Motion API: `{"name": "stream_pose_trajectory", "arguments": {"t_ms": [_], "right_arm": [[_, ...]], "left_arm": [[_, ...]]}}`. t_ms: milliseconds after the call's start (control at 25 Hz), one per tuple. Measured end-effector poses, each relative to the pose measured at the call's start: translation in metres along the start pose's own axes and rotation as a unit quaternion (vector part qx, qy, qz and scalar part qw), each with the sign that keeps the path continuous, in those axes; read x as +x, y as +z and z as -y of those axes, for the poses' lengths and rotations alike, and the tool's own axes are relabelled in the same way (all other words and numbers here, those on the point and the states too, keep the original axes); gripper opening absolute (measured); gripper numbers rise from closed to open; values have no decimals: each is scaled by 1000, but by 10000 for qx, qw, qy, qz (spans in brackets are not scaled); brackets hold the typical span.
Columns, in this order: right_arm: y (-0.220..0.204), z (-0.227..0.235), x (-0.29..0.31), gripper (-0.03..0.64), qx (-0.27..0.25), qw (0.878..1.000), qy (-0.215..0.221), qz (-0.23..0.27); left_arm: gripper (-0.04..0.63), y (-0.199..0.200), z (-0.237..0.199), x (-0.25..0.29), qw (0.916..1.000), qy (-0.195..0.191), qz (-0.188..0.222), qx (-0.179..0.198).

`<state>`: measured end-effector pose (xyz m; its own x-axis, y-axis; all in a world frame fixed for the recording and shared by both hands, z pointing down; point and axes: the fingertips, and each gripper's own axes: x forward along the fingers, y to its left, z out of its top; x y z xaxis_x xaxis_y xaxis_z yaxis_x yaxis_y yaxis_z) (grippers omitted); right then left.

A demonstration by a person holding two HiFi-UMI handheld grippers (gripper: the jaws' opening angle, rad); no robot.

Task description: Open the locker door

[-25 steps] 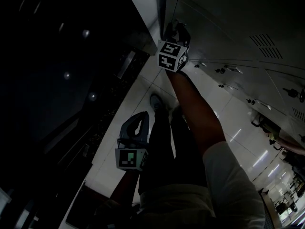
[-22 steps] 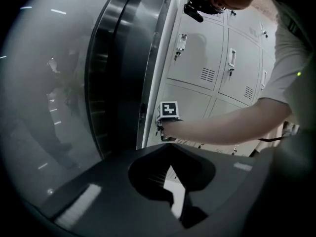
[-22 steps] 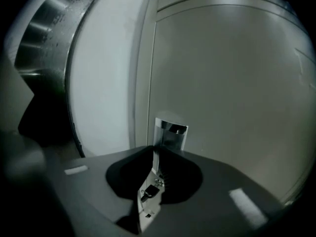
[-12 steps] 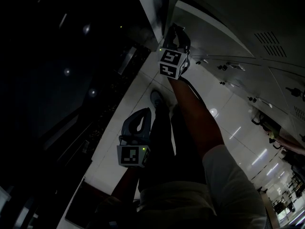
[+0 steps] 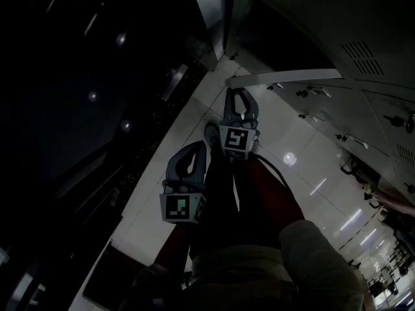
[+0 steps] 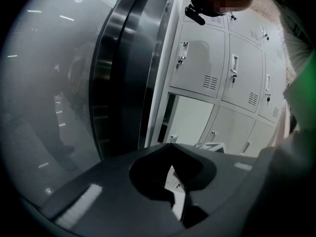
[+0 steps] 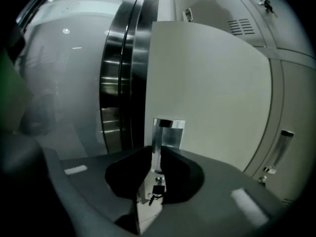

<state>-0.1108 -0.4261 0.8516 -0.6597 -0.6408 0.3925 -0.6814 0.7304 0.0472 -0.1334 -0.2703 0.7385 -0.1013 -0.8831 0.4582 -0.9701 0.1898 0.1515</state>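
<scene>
While the person stands beside the bank of grey lockers [image 6: 207, 68], both forearms reach down and forward, the right forearm [image 5: 272, 186] stretched a little farther than the left. The right claw [image 5: 237, 92] [image 7: 155, 149] points at the locker door [image 7: 212, 83] [image 5: 285, 78], which stands swung out from the bank. Its jaws are opening, with the door's metal handle [image 7: 157, 137] and the key [image 7: 157, 189] below it showing in the narrow gap between them. The left claw [image 5: 196, 146] [image 6: 170, 146] hangs lower with its jaws together on nothing, above the tiled floor [image 5: 194, 122]. The door's handle edge lies near a steel frame [image 7: 123, 83], leaving only a slim strip there, while the floor below is roomy.
</scene>
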Motion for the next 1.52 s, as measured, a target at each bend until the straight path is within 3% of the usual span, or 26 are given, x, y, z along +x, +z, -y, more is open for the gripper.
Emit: {"name": "stream_pose_trajectory", "arguments": {"t_ms": [120, 320, 600, 800, 840, 920, 1000, 1080, 1200, 1360, 1520], "right_arm": [[-32, 6, -33, 8, 53, 9998, -74, -184], [-75, 35, -74, 6, 250, 9981, -313, -466], [-73, 60, -100, 2, 273, 9981, -372, -400], [-54, 62, -133, 1, 379, 9979, -396, -343], [-66, 59, -124, 2, 403, 9978, -415, -324], [-151, 38, -60, 2, 518, 9969, -496, -328], [-263, 6, 52, 2, 695, 9949, -670, -309], [-304, -16, 156, 2, 827, 9927, -877, -92], [-235, -29, 189, 2, 892, 9906, -993, 312], [-104, -19, 130, 2, 710, 9794, -1044, 1574], [-35, -15, 91, 2, 1003, 9742, -835, 1841]], "left_arm": [[147, -6, 12, -1, 10000, -19, -32, -13], [150, -14, 31, 0, 10000, -39, -61, 19], [155, -19, 53, 7, 9999, -122, -50, 61], [160, 10, 65, -11, 9996, -190, 64, 186], [160, 4, 56, 2, 9994, -232, 114, 212], [160, -68, 1, 70, 9990, -361, 155, 232], [160, -168, -92, 180, 9975, -596, 212, 305], [160, -206, -180, 274, 9943, -856, 424, 480], [160, -158, -239, 300, 9900, -1059, 673, 641], [158, -77, -227, 250, 9874, -1085, 886, 738], [149, -26, -207, 230, 9772, -1151, 1589, 810]]}}
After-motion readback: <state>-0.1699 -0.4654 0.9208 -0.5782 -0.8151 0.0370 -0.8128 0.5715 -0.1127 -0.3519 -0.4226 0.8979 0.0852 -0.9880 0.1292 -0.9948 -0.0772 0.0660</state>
